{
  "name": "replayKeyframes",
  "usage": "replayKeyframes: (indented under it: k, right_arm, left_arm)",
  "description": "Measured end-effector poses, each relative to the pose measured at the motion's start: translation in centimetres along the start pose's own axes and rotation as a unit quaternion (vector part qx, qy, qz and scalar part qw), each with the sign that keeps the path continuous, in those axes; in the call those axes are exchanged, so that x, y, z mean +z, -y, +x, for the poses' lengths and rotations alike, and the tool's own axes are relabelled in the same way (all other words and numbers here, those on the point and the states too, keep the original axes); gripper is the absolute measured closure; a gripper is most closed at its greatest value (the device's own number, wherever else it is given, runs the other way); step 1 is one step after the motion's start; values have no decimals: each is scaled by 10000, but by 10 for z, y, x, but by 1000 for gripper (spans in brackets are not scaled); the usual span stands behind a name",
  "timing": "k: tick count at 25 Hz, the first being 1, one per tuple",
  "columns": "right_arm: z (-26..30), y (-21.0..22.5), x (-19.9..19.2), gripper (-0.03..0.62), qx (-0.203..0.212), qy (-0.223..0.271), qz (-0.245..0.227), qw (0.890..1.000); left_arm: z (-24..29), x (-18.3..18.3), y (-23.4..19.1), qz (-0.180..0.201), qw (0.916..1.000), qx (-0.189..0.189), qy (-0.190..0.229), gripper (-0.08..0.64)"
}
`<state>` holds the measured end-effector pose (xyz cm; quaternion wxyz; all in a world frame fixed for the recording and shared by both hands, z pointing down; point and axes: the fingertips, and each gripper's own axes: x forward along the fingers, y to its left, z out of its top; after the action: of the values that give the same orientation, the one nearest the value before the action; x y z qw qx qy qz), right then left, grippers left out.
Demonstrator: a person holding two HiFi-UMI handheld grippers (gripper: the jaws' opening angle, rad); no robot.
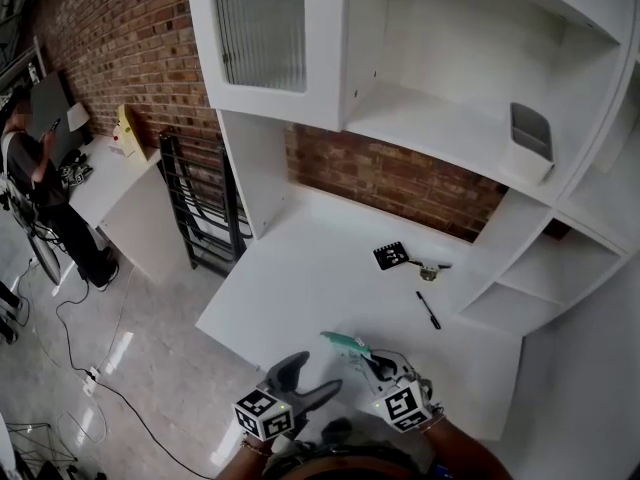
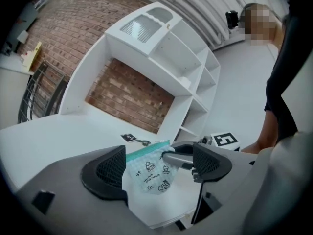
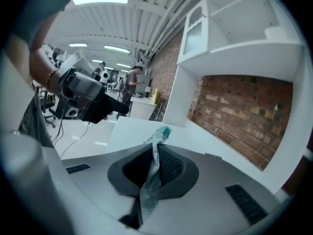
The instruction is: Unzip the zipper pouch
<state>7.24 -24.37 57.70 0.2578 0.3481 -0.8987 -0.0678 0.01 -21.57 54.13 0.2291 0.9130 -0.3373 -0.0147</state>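
Zipper pouch [image 1: 350,345] is up off the white desk [image 1: 300,278], over its near edge, right in front of me. Right gripper [image 1: 372,360] has it: jaws fully together on the film, pinching the pouch near one end. The right gripper view shows the pouch edge-on, running up between the pads with the teal zipper strip sticking out past the tips. Left gripper [image 1: 315,378] sits just beside the right one, jaws standing wide. In the left gripper view the pouch hangs in the gap between my left pads, flat face toward the camera. It's clear film with small cartoon prints, and the teal strip runs along the top edge on a tilt. Neither left pad is pressing on it; the near edge of the pouch looks close to one pad [image 2: 110,168], and I can't tell if it touches. Whether the zipper is open or closed I can't make out in any view. Further back on the desk are a black marker card [image 1: 392,256], a small metal item [image 1: 432,267] just beside it, and a black pen [image 1: 428,310] a bit nearer to me. A grey bin [image 1: 530,133] sits on the shelf above, with the brick wall [image 1: 400,178] behind.
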Motion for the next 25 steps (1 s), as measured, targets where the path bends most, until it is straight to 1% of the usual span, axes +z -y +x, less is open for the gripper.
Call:
replayKeyframes:
  k: [2,4,7,10,12,15,19,23,25]
  right_arm:
    - [-7,-4,1,583,-46,8,-404,9992]
    - [-15,-7,4,583,-102,2,-626,9980]
    - [-26,-12,4,583,-187,-56,-857,9961]
    - [-35,-24,1,583,-209,-114,-1296,9913]
    - [-40,-32,4,583,-190,-157,-1712,9849]
    - [-45,-45,6,583,-204,-163,-2278,9734]
    - [-51,-55,10,583,-229,-145,-2767,9606]
    - [-54,-67,10,583,-190,-140,-3372,9411]
    - [-53,-72,10,583,-135,-147,-3503,9364]
  left_arm:
    - [3,2,5,-93,9999,-85,10,168]
    - [7,-2,8,-62,9998,-153,-114,215]
    - [11,-9,16,-84,9993,-271,-264,250]
    - [13,-10,29,-119,9982,-512,-303,289]
    - [15,-13,37,-84,9969,-667,-400,298]
    - [18,-18,43,52,9955,-718,-613,298]
    - [18,-22,46,-62,9937,-793,-795,298]
    - [15,-25,52,-133,9915,-960,-871,327]
    - [15,-27,55,-154,9895,-1055,-976,336]
